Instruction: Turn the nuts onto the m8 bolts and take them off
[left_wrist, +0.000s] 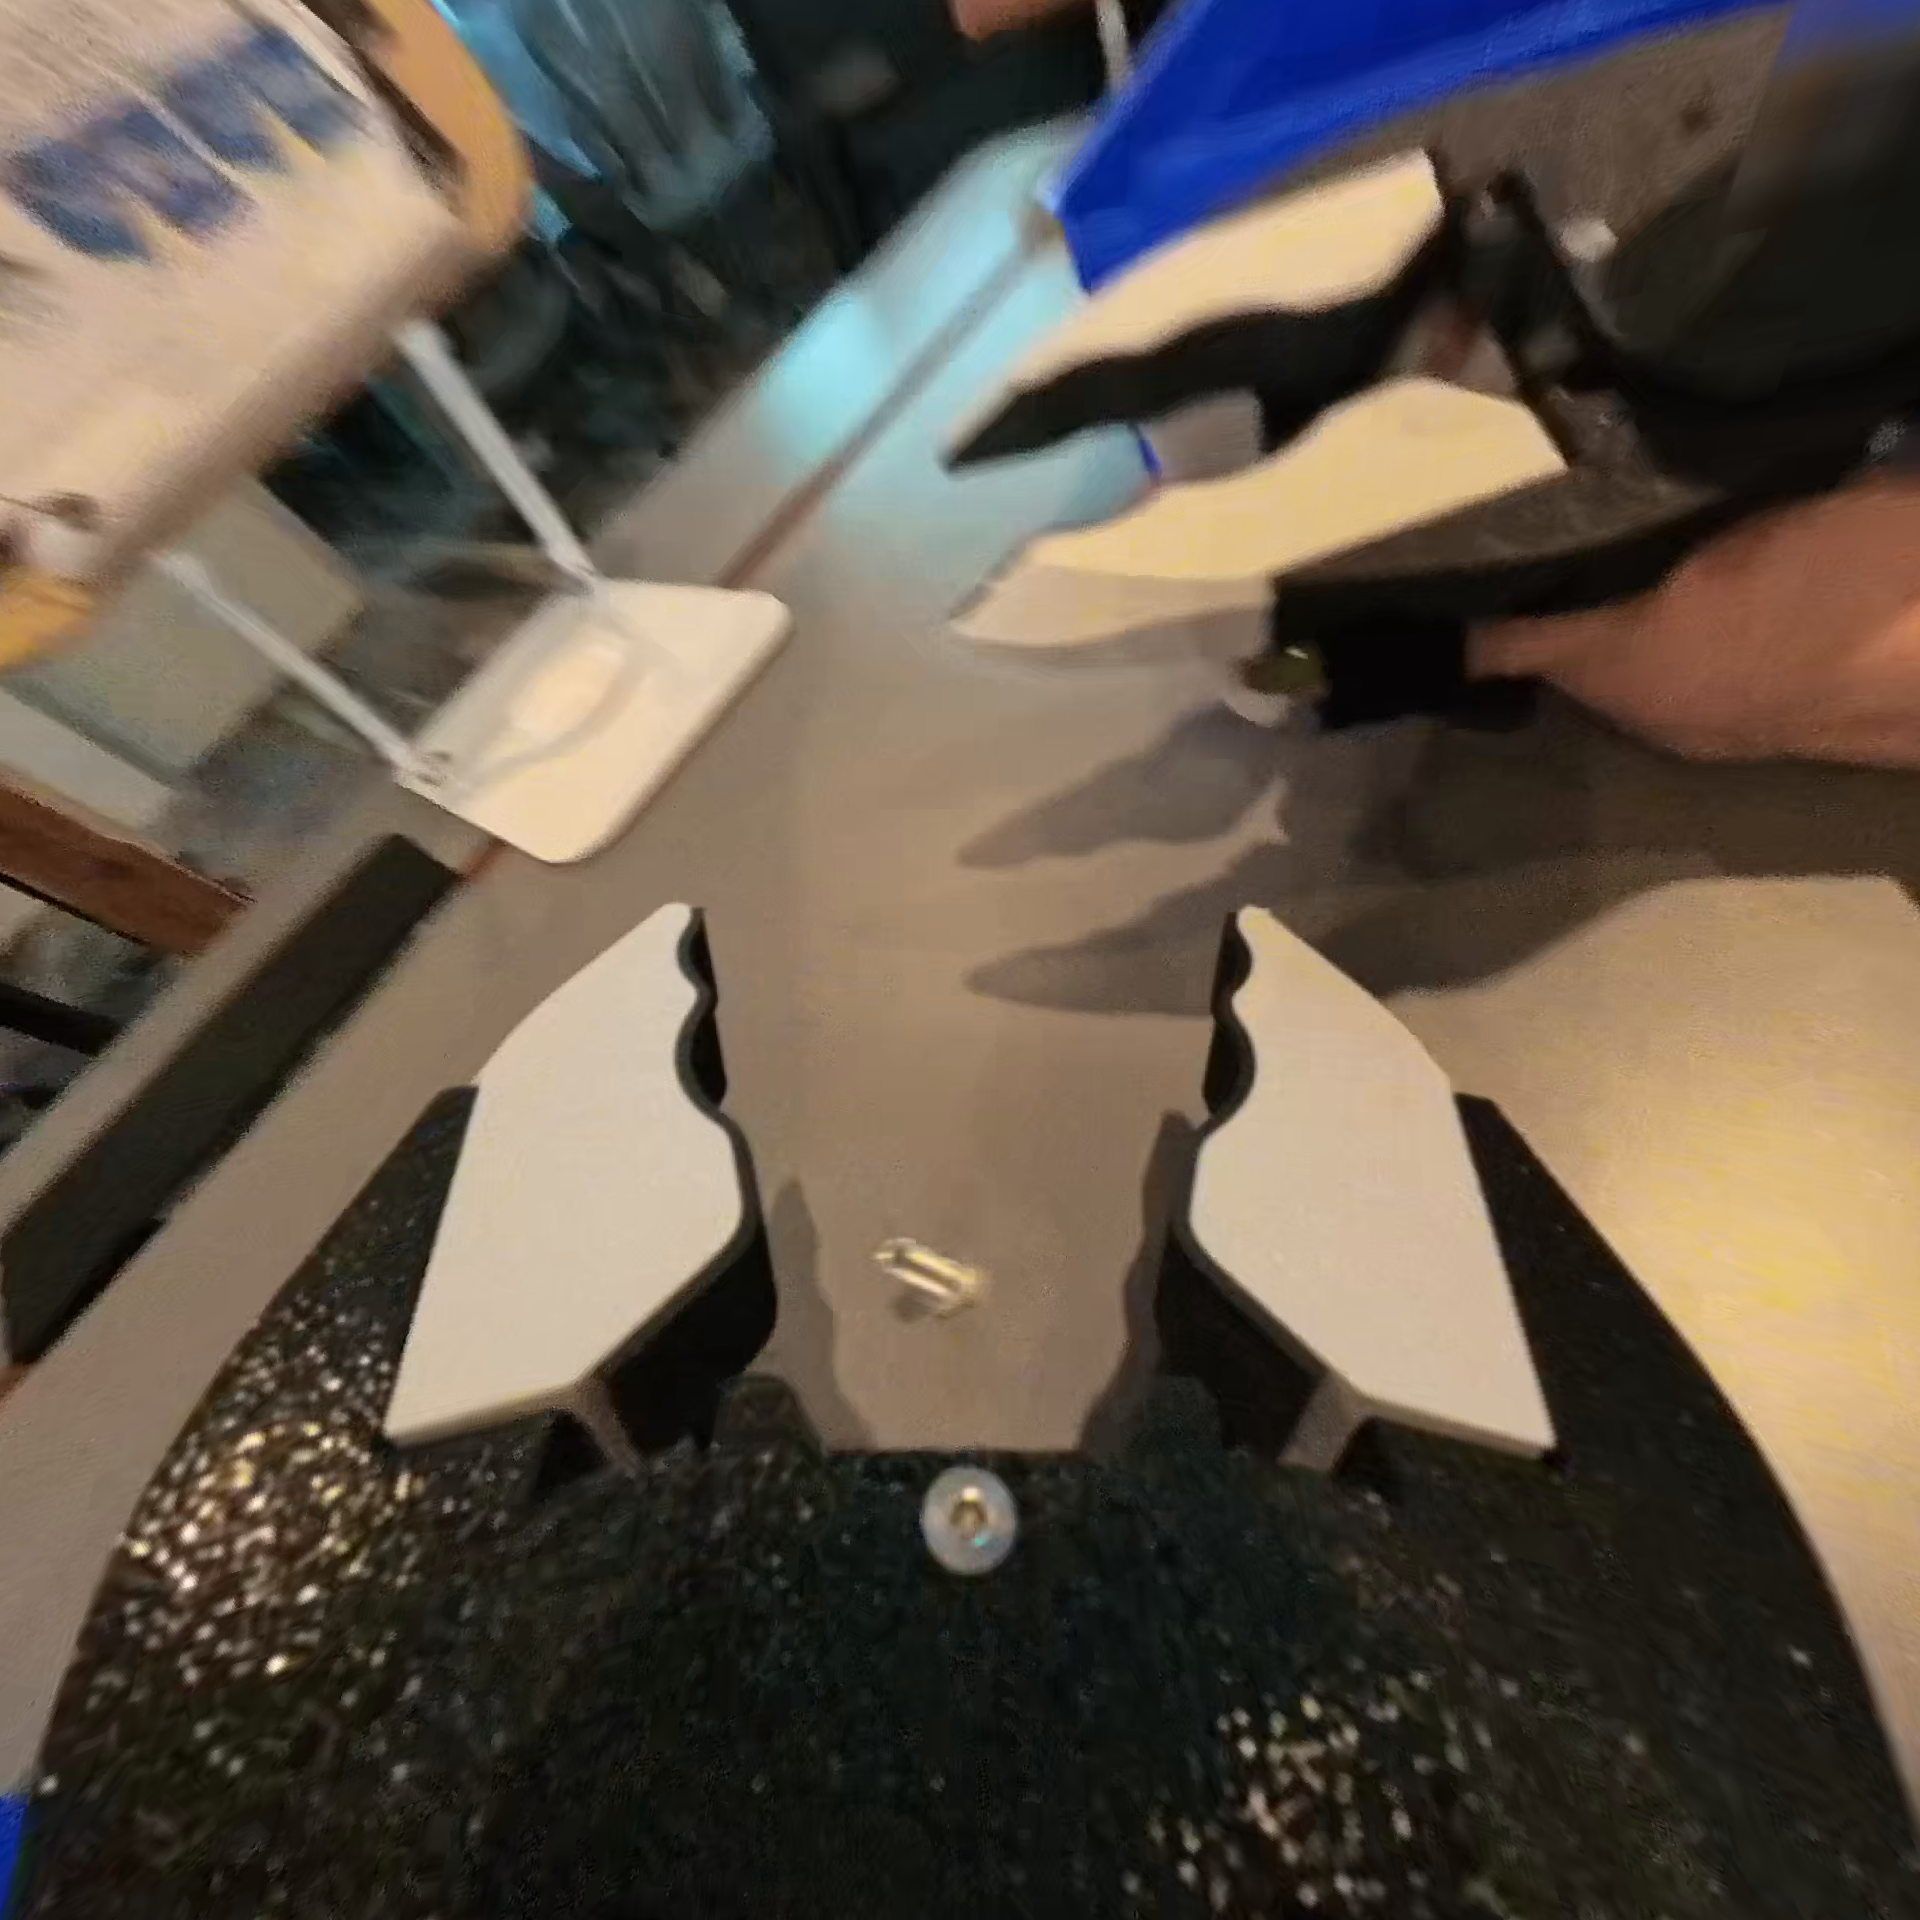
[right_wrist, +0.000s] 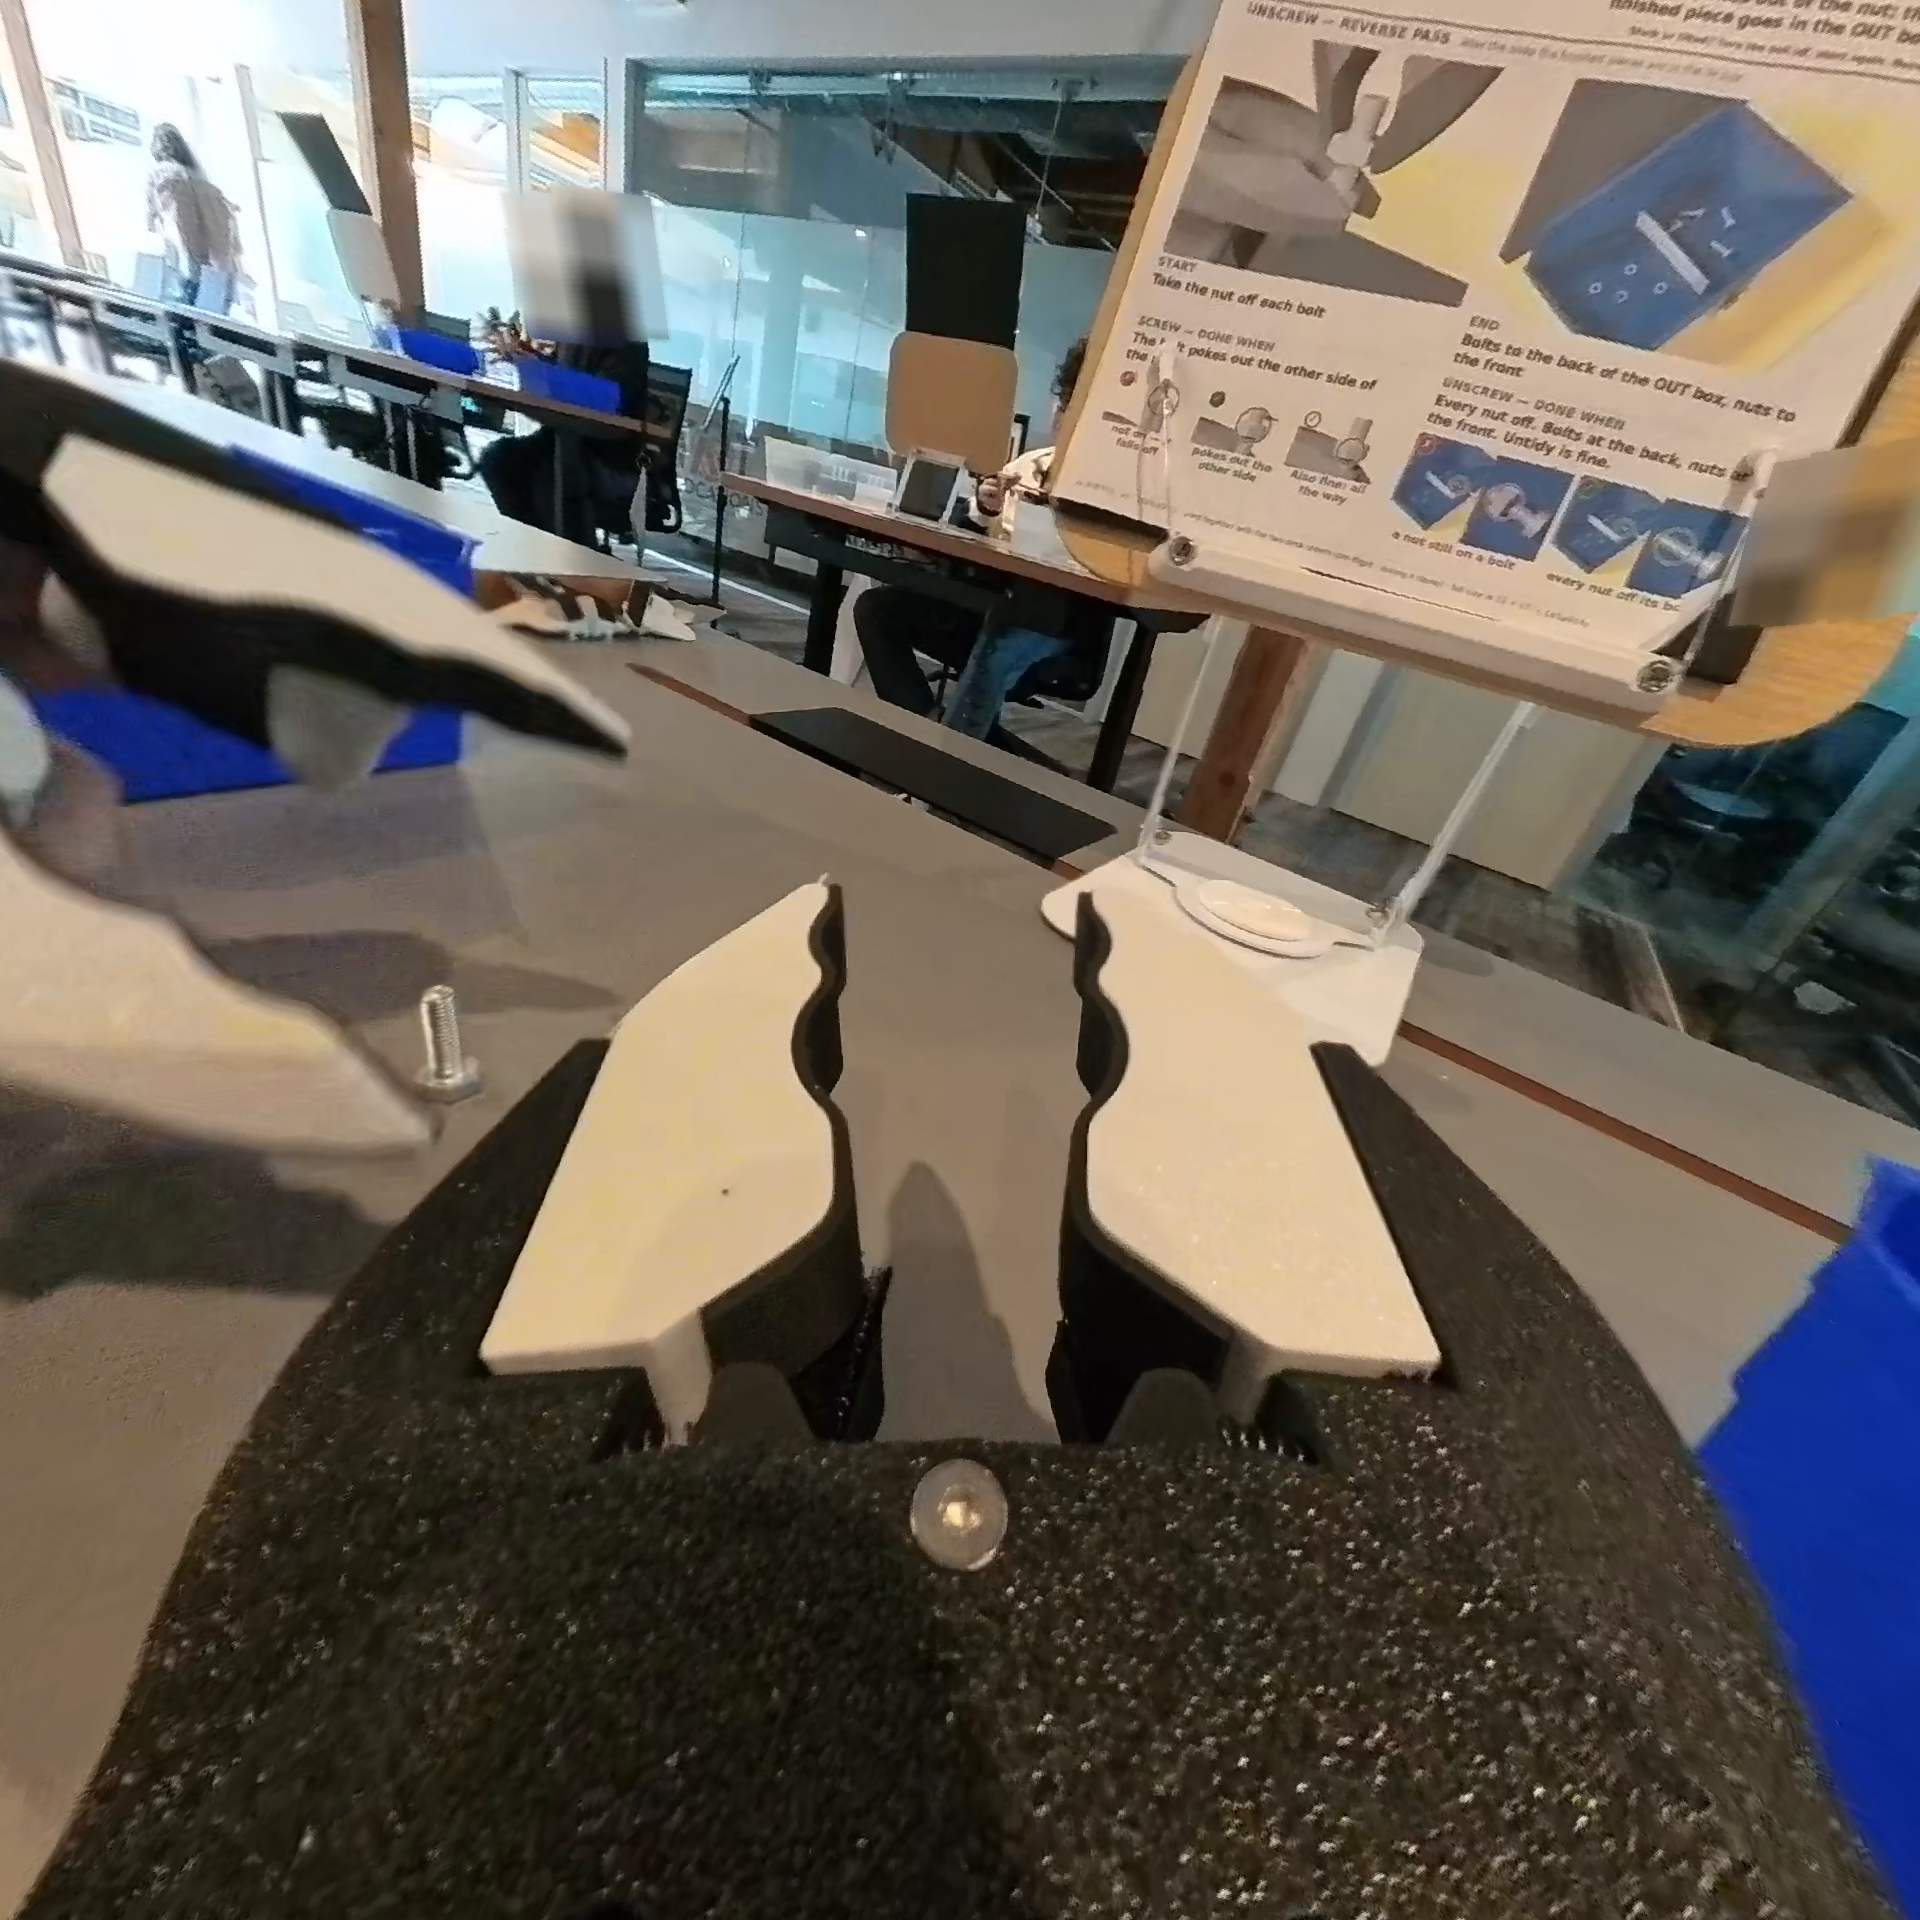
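Silver bolt (right_wrist: 445, 1049) upright on table (right_wrist: 935, 862), both tools open

Motion blur smears the instruction card (left_wrist: 177, 260); the picture's edge crops a blue bin (right_wrist: 1829, 1507).

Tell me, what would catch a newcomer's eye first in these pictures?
Probably the two big black-and-white grippers: the right gripper in the foreground and the left gripper coming in from the left, both open and holding nothing. Then a small silver bolt standing head-down on the grey table, near the left gripper's lower finger. Behind, at the table's far right, an illustrated instruction card sits on a clear stand.
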